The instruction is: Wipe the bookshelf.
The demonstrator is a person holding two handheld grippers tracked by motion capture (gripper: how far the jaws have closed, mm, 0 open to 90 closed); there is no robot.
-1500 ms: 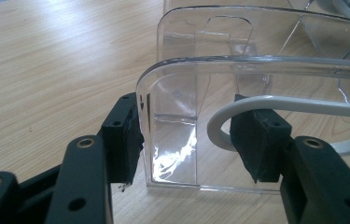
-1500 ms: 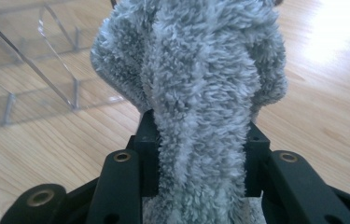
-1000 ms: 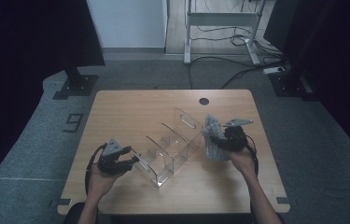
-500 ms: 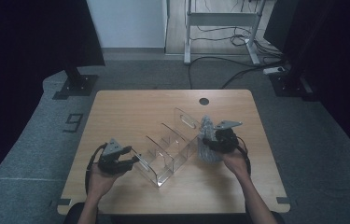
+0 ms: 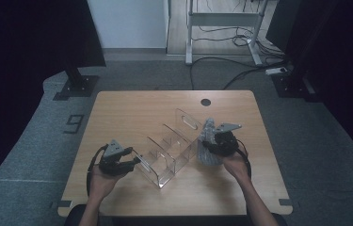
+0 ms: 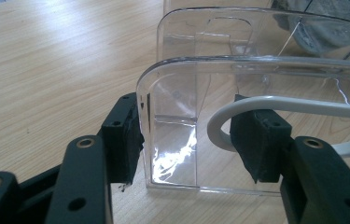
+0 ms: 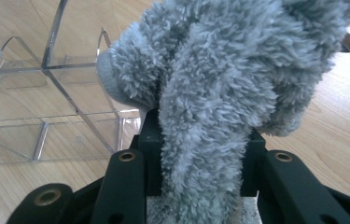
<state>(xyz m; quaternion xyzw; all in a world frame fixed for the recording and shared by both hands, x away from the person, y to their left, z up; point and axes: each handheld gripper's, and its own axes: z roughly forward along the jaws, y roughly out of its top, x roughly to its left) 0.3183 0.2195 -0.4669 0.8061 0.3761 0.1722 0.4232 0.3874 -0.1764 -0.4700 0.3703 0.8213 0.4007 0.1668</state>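
The grey fluffy cloth is clamped in the right gripper, bunched against the far end of the clear acrylic organizer on the tabletop. The right gripper view shows its pile squeezed between the black jaws, which the high view hides. The left gripper view shows the left gripper clenched on the organizer's near end wall, a white cable looping past.

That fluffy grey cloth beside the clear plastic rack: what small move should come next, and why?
Probably ease the right gripper a little further toward the clear rack and rub the grey cloth along its far end wall. The cloth is clamped between the jaws right beside that wall, and the left gripper already straddles the near end wall to steady it.
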